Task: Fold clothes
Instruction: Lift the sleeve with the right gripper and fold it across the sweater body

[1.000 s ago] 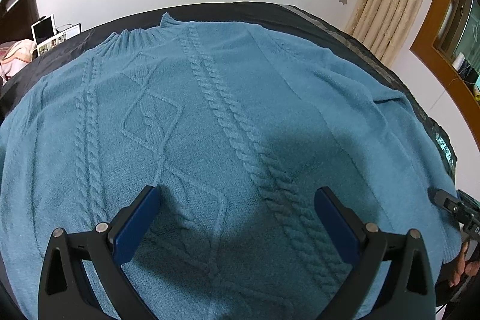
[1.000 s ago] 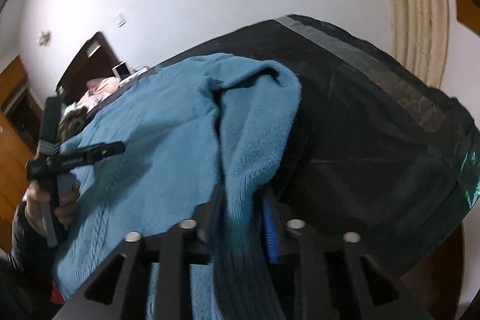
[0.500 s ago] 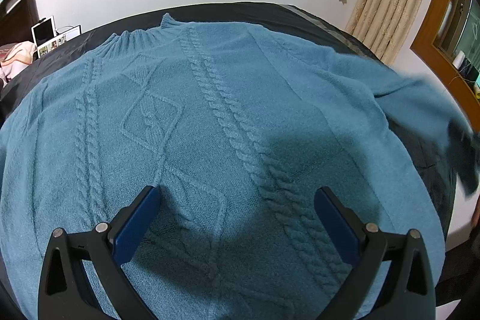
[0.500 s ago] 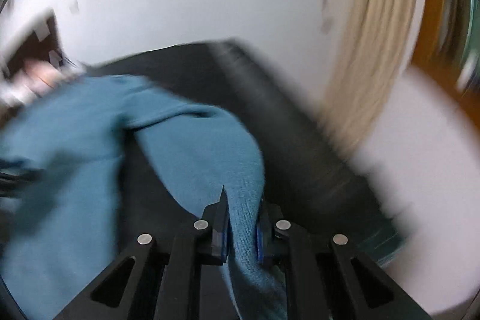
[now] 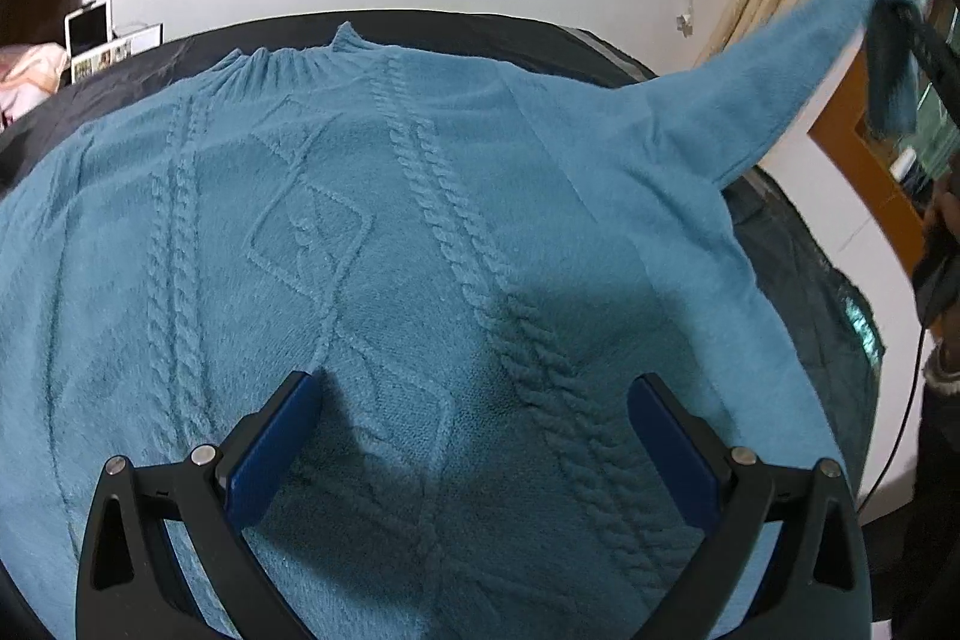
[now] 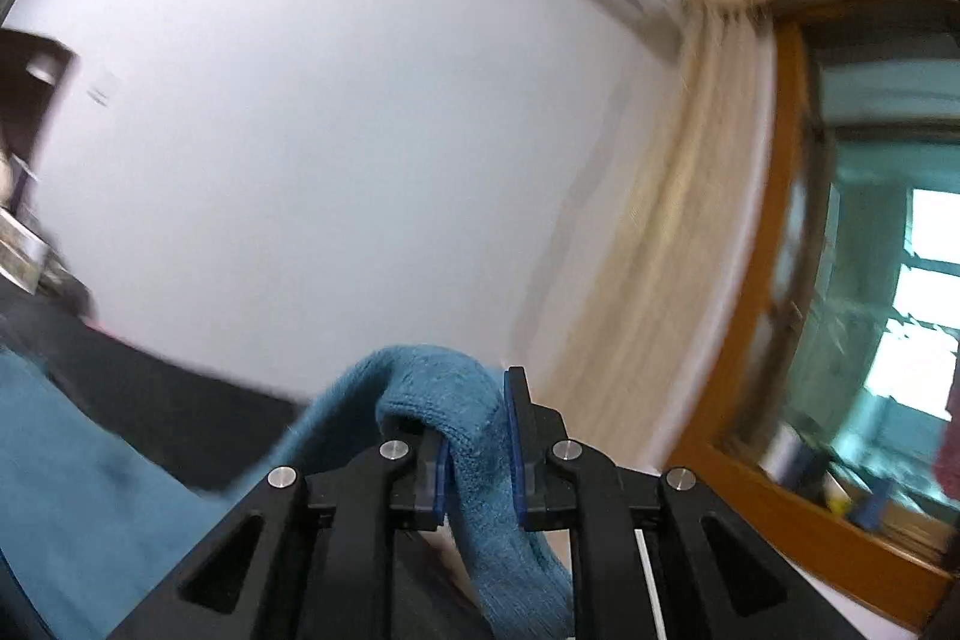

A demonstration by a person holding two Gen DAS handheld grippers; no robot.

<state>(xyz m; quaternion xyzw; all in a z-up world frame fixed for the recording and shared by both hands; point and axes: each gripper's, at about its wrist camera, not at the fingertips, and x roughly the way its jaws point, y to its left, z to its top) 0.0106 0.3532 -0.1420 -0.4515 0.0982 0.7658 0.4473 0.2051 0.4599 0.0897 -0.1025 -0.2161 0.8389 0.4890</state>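
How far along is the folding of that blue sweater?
Barely begun. Done: the sweater lies spread flat, front up, on the dark bed. In hand: the right gripper holds the sleeve up in the air. The left gripper hovers open above the body. Left: every fold.

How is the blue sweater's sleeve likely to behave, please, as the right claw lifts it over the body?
Probably floppy: the sleeve sags between the right claw and the shoulder, and its cuff droops below the pads. Its thick, fuzzy knit should resist slipping. The sweater looks heavy enough to stay flat on the bed, though the shoulder may drag.
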